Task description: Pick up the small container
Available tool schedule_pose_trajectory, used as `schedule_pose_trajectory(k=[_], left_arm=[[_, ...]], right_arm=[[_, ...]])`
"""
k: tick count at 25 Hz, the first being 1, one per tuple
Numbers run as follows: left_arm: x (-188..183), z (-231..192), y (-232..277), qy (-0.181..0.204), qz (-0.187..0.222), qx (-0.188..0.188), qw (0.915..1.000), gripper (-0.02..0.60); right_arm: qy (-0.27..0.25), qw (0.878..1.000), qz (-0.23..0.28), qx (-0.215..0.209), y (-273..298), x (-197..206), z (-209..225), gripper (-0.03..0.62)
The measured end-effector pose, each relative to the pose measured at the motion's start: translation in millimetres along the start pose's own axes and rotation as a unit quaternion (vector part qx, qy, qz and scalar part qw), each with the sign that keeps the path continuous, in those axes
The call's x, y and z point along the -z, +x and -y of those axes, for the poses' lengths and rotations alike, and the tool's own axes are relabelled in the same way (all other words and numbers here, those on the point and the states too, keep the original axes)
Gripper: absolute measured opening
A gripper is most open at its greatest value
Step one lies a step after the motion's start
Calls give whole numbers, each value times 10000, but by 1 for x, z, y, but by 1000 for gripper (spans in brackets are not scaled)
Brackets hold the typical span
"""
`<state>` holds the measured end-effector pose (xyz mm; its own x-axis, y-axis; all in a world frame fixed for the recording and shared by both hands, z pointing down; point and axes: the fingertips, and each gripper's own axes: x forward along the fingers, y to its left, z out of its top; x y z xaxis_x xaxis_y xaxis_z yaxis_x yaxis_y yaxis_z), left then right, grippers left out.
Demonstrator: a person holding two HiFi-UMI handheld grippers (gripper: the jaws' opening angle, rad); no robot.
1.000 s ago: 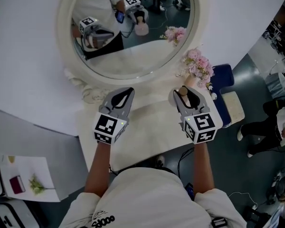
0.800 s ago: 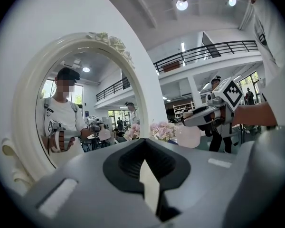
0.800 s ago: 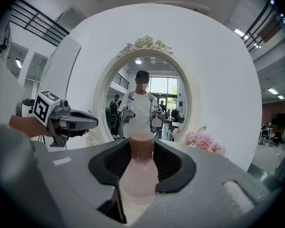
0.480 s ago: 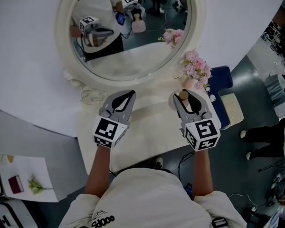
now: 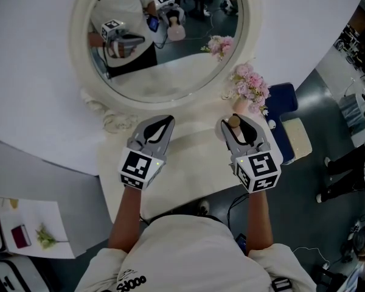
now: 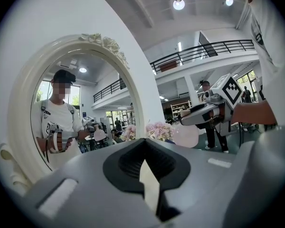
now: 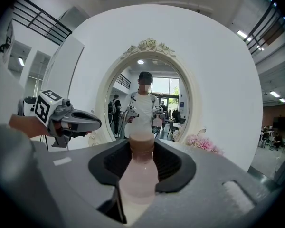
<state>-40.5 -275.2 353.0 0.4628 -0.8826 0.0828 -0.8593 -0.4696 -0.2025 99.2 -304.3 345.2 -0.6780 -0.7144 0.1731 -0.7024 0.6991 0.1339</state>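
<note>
The small container (image 7: 141, 170) is a pale pink bottle with a brown cap (image 5: 233, 121). My right gripper (image 5: 237, 125) is shut on its body and holds it upright above the white dressing table (image 5: 188, 163). In the left gripper view the same bottle (image 6: 186, 134) shows as a pink shape under the right gripper (image 6: 199, 115). My left gripper (image 5: 161, 123) hovers level with it on the left, its jaws together with nothing between them. The right gripper view also shows the left gripper (image 7: 85, 122) side-on.
A large oval mirror (image 5: 164, 41) in a cream frame stands behind the table and reflects both grippers. Pink flowers (image 5: 252, 84) stand at the table's back right. A blue seat (image 5: 289, 99) is to the right, and a person (image 5: 347, 169) stands farther right.
Both grippers stay almost where they were, the bottle still held. The person on the floor at the right has moved farther right.
</note>
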Motion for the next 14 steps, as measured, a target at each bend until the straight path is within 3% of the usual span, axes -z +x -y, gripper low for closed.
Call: schedule_pose_trajectory(k=[14], left_arm=[[3,6,1,-32,-7,91,10000,17]], right_arm=[[24,10000,-57,37,-1,6,-1,140]])
